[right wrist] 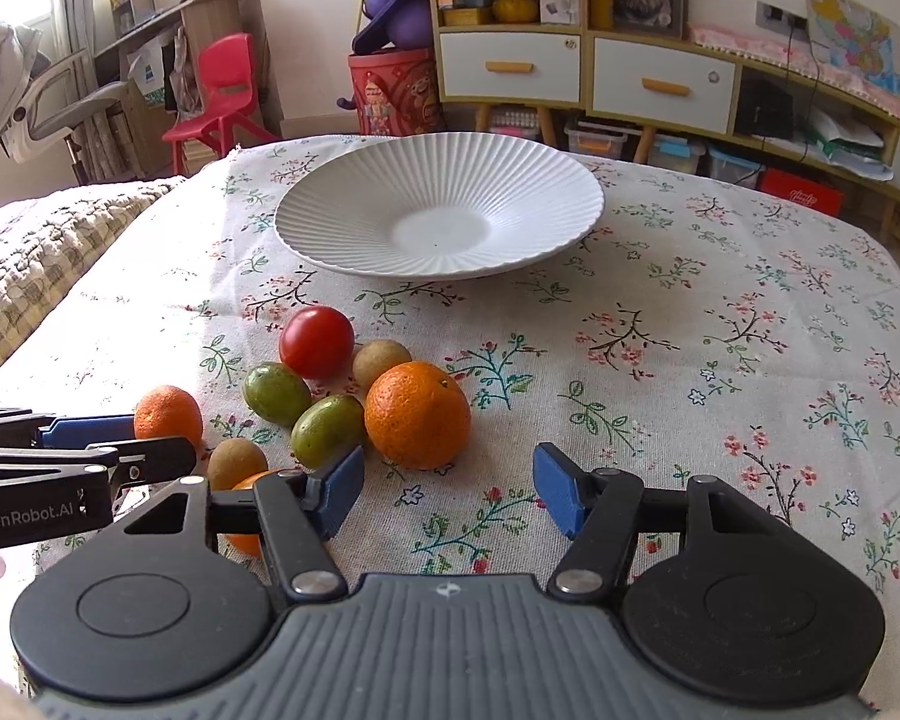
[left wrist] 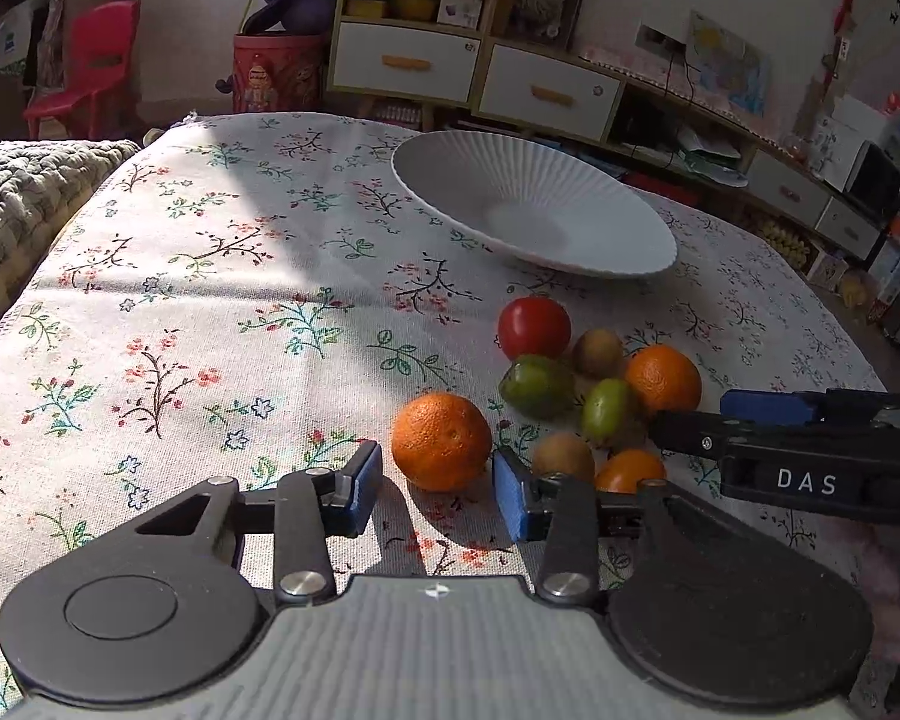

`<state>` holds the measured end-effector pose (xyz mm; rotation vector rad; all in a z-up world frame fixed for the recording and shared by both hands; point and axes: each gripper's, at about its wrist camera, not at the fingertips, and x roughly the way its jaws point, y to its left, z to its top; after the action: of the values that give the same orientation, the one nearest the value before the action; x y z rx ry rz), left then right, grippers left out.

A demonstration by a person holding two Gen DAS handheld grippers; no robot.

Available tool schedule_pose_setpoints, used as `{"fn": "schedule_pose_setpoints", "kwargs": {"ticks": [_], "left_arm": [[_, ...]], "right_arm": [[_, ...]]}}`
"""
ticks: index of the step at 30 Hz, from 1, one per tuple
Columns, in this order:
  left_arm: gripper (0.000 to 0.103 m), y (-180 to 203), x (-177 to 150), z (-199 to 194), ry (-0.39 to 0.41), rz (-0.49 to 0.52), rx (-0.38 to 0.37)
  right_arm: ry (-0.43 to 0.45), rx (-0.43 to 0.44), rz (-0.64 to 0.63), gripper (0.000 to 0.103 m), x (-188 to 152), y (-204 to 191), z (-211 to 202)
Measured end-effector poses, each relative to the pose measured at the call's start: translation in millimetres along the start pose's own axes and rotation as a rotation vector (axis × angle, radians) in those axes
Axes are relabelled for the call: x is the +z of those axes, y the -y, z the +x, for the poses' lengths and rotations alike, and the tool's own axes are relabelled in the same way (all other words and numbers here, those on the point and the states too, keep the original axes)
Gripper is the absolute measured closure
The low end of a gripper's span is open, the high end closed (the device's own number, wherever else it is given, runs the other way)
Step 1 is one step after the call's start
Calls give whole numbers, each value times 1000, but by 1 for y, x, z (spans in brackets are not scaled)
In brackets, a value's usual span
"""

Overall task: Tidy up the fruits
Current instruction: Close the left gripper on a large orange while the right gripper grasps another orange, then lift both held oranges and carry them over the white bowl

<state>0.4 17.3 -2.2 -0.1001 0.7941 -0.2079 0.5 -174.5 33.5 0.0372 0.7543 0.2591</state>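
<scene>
A pile of fruit lies on the floral tablecloth in front of a white ribbed plate [left wrist: 534, 210] [right wrist: 441, 207]. My left gripper [left wrist: 438, 489] is open, its blue pads on either side of an orange [left wrist: 441, 441] [right wrist: 168, 414] without clamping it. My right gripper [right wrist: 447, 489] is open and empty, just in front of a bigger orange [right wrist: 417, 414] [left wrist: 663, 378]. Around them lie a red tomato [left wrist: 534, 327] [right wrist: 317, 341], two green fruits [left wrist: 537, 385] [right wrist: 327, 429], brown kiwis [left wrist: 563, 456] [right wrist: 381, 363] and a third orange [left wrist: 630, 471], partly hidden.
The plate holds nothing. The right gripper's body [left wrist: 810, 450] reaches in beside the pile in the left wrist view. A knitted cushion [left wrist: 24, 198] lies at the table's left edge. Shelves, drawers and a red chair [right wrist: 222, 96] stand beyond the table.
</scene>
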Motion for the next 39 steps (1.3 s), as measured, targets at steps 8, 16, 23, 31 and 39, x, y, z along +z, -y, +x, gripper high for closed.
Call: {"fn": "schedule_pose_setpoints", "kwargs": {"ticks": [8, 16, 23, 31, 39], "left_arm": [[83, -1, 2, 3, 10, -13, -8], [85, 0, 3, 4, 11, -14, 0], [86, -1, 3, 3, 7, -23, 3], [87, 2, 9, -3, 4, -16, 2], [87, 10, 32, -6, 21, 19, 1]], "right_arm": [[-2, 14, -7, 53, 3, -4, 8], [4, 33, -4, 65, 6, -5, 11], [-6, 18, -16, 67, 6, -8, 10], [-28, 22, 17, 67, 10, -4, 5], [-28, 30, 65, 67, 34, 3, -1]]}}
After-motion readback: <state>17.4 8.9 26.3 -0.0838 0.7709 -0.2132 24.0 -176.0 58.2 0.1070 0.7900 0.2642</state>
